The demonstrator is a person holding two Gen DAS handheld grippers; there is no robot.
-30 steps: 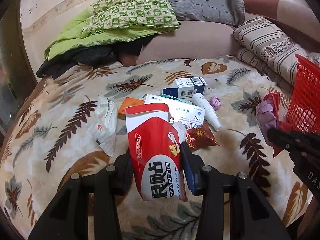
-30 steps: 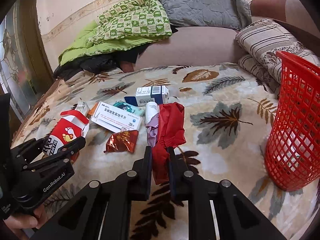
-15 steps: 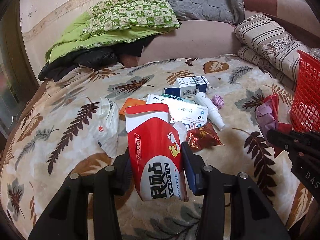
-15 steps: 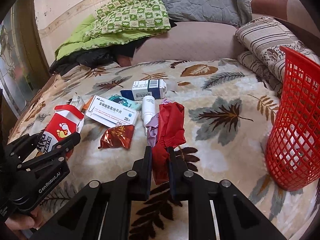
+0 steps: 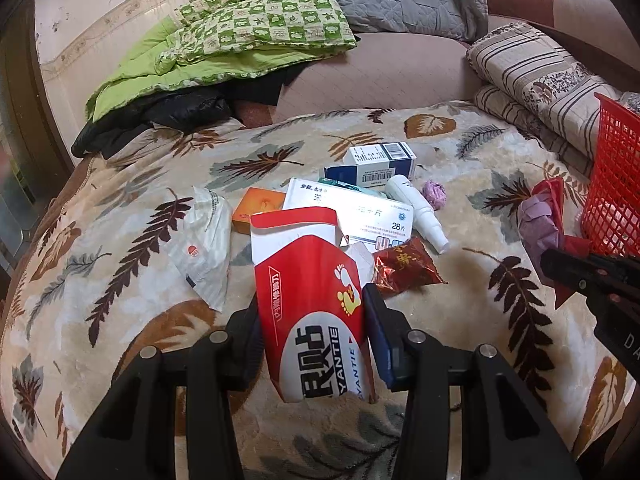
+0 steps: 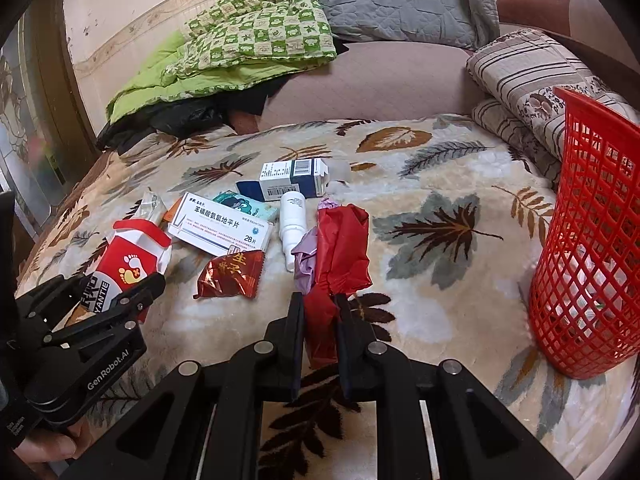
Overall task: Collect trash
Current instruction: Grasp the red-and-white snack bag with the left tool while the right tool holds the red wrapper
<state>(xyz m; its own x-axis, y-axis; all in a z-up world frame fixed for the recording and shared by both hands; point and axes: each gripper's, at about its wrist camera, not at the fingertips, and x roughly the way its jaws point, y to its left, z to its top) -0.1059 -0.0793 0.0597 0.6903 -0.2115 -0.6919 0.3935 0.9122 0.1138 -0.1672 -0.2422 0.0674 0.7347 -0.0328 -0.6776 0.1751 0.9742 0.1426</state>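
My left gripper (image 5: 312,312) is shut on a red and white carton (image 5: 308,292) with a footprint print, held above the leaf-patterned bed cover; it also shows in the right wrist view (image 6: 120,268). My right gripper (image 6: 320,308) is shut on a red and purple wrapper bundle (image 6: 340,252), seen at the right in the left wrist view (image 5: 544,216). A red mesh basket (image 6: 592,248) stands on the bed to the right. Loose trash lies in the middle: a white pill box (image 5: 352,212), a blue and white box (image 5: 376,164), a white bottle (image 5: 416,208), a red foil packet (image 5: 404,264).
A crumpled white paper bag (image 5: 208,240) and an orange box (image 5: 260,208) lie left of the pile, a small purple wad (image 5: 434,194) to its right. Green quilt (image 5: 240,36), grey pillow and striped folded blankets (image 5: 536,80) line the back and right.
Both grippers keep hold of their items. The views have shifted slightly, and the basket sits a little nearer the right gripper.
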